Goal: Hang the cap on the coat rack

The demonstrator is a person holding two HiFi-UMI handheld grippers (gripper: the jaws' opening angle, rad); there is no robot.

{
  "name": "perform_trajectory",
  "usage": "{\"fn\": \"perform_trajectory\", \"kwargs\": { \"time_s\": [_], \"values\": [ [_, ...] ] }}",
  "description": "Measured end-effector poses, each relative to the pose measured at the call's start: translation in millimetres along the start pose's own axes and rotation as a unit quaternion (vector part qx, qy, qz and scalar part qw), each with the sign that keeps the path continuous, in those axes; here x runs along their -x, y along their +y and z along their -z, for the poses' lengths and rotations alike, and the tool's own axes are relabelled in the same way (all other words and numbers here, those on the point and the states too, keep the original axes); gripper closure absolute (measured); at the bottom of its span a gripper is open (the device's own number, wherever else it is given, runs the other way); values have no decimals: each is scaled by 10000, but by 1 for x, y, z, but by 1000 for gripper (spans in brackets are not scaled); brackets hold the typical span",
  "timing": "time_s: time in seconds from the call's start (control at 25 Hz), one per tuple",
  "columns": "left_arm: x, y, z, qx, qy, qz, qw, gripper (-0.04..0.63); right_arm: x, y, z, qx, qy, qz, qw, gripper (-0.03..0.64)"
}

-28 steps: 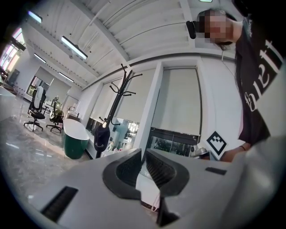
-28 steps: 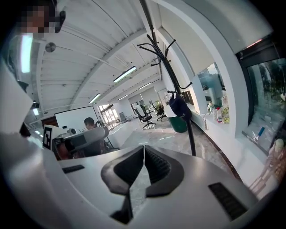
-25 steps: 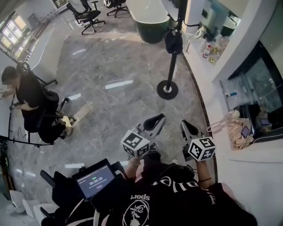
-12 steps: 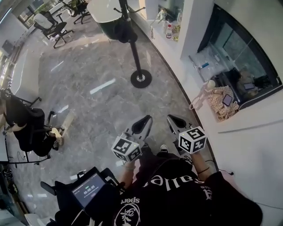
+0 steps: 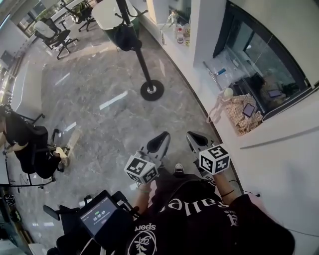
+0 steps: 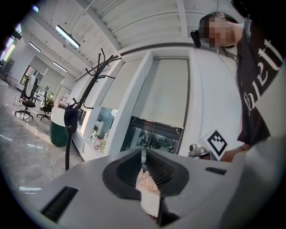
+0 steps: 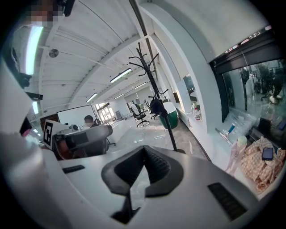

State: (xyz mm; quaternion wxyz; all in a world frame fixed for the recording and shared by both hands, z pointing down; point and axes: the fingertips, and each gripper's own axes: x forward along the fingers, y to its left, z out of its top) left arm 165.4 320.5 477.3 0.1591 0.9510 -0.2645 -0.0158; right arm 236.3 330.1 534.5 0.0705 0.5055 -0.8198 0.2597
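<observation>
The black coat rack (image 5: 140,59) stands on its round base (image 5: 152,90) across the marble floor, ahead of me. A dark cap (image 5: 125,37) hangs on its pole, about halfway up in the left gripper view (image 6: 70,117) and in the right gripper view (image 7: 156,106). My left gripper (image 5: 160,141) and right gripper (image 5: 196,139) are held side by side in front of my body, well short of the rack. The left gripper (image 6: 144,156) is shut and holds nothing; pinkish fabric shows in the gap below its pads. Shut as well, the right gripper (image 7: 144,152) is empty.
A white ledge (image 5: 209,107) runs along the right wall; on it lie a beige patterned bag (image 5: 234,117) with a phone (image 5: 247,109), and further off some bottles (image 5: 179,32). A person sits on a chair (image 5: 27,144) at left. A green round counter (image 5: 112,15) stands behind the rack.
Both grippers have moved forward together along the ledge, still shut. In the head view the rack's base has shifted left and the bag has drawn nearer.
</observation>
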Motion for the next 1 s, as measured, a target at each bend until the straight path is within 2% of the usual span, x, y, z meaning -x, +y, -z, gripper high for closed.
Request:
{"fn": "perform_trajectory", "kwargs": {
  "time_s": [0.36, 0.76, 1.0],
  "values": [
    [-12, -4, -9, -147, 12, -4, 9999, 577, 2, -12, -11, -9, -99, -29, 9999, 600],
    [-17, 11, -22, -262, 4, 15, 9997, 577, -13, -12, -26, 15, -183, -56, 9998, 600],
    [-17, 15, -16, -241, 25, -72, 9997, 577, -16, -13, -21, 35, -141, -119, 9998, 600]
  ]
}}
